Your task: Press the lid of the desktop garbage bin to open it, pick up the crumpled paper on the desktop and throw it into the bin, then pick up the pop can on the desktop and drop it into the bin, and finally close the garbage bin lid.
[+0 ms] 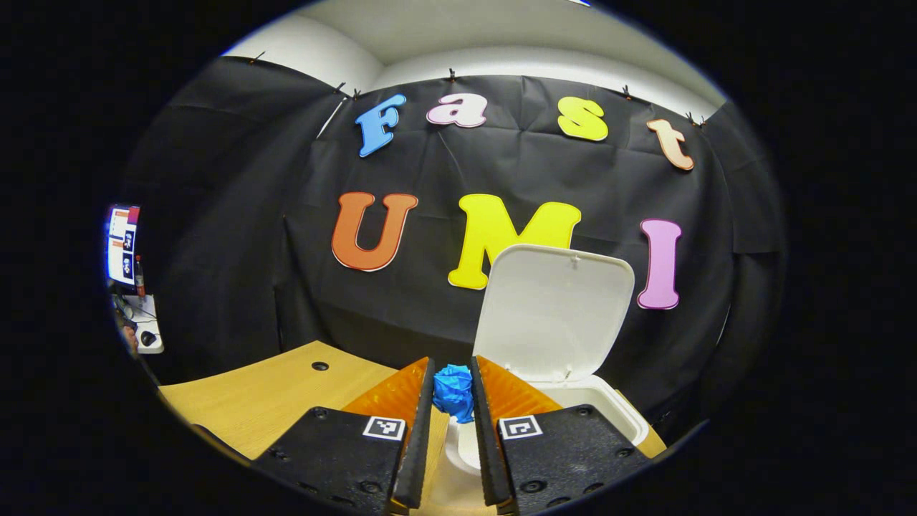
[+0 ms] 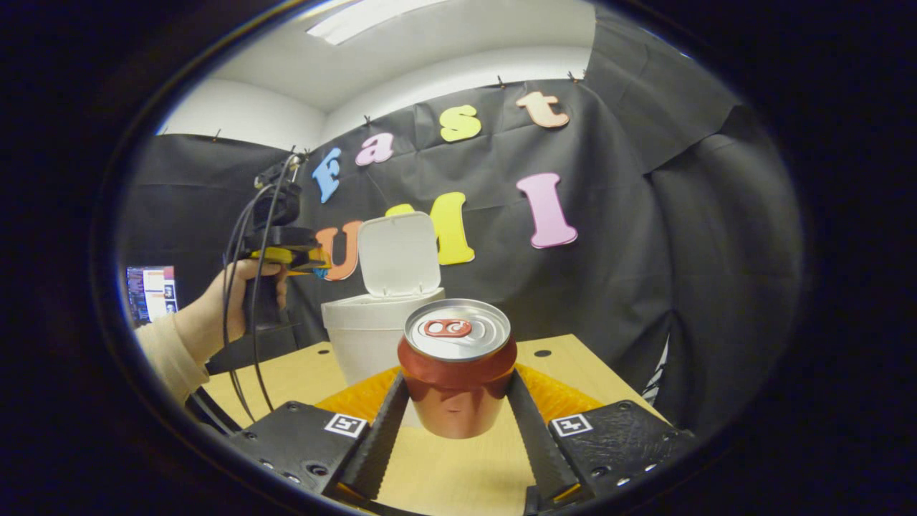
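Observation:
A blue crumpled paper point(image 1: 453, 392) is pinched in my left gripper point(image 1: 453, 373), both fingers pressing on it. It hangs just before the near rim of the white bin point(image 1: 609, 408), whose lid point(image 1: 553, 312) stands open and upright. In the right gripper view a red pop can point(image 2: 457, 387) with a silver top stands upright between the fingers of my right gripper point(image 2: 457, 380), which is shut on its sides. Behind the can is the bin point(image 2: 362, 333) with its raised lid point(image 2: 399, 252). A hand holds the left gripper point(image 2: 286, 254) beside the lid, above the bin's rim.
The wooden table point(image 1: 272, 398) has a small round hole point(image 1: 320, 365) left of the bin and another hole point(image 2: 542, 352) right of the can. A lit screen point(image 1: 123, 244) stands far left, off the table. Cables point(image 2: 240, 322) hang from the left gripper.

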Tool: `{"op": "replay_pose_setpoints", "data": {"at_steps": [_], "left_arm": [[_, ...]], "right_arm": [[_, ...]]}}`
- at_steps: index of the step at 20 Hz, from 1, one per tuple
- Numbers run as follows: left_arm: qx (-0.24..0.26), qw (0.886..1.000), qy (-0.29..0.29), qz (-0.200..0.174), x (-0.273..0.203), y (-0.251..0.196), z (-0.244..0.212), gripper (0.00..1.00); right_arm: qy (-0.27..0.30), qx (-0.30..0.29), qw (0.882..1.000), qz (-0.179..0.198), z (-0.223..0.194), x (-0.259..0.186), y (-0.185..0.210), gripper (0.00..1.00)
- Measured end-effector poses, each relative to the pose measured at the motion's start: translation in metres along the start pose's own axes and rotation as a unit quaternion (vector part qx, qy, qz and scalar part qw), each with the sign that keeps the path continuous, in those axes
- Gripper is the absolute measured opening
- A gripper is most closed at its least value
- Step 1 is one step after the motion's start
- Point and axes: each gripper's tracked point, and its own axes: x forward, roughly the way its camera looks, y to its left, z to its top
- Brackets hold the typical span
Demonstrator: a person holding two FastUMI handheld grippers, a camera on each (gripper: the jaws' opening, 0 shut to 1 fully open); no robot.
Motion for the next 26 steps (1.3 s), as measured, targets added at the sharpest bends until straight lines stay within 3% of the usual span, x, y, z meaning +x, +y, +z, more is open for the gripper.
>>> {"op": "replay_pose_setpoints", "data": {"at_steps": [3, 5, 6, 7, 17, 24, 26], "left_arm": [[0.067, 0.998, -0.002, 0.006, 0.033, -0.003, -0.001, 0.36], [0.097, 0.995, 0.009, -0.014, 0.041, -0.016, -0.006, 0.37], [0.101, 0.994, 0.016, -0.028, 0.043, -0.025, -0.009, 0.29], [0.102, 0.994, 0.024, -0.04, 0.041, -0.038, -0.017, 0.39], [0.095, 0.991, 0.053, -0.078, 0.028, -0.085, -0.036, 0.39], [0.136, 0.982, 0.043, -0.124, 0.002, -0.127, -0.033, 0.39], [0.144, 0.979, 0.045, -0.136, -0.01, -0.137, -0.035, 0.53]], "right_arm": [[-0.005, 0.008, 1.0, -0.002, 0.003, -0.001, -0.005, 0.78], [-0.007, 0.01, 1.0, -0.006, 0.004, 0.0, -0.01, 0.78], [-0.007, 0.012, 1.0, -0.006, 0.004, 0.0, -0.012, 0.78], [-0.007, 0.019, 1.0, -0.009, 0.004, 0.001, -0.016, 0.78], [-0.003, 0.037, 0.999, -0.023, 0.005, 0.002, -0.029, 0.78], [-0.005, 0.035, 0.999, -0.029, 0.007, 0.001, -0.034, 0.78], [-0.006, 0.032, 0.999, -0.03, 0.006, -0.001, -0.031, 0.78]]}}
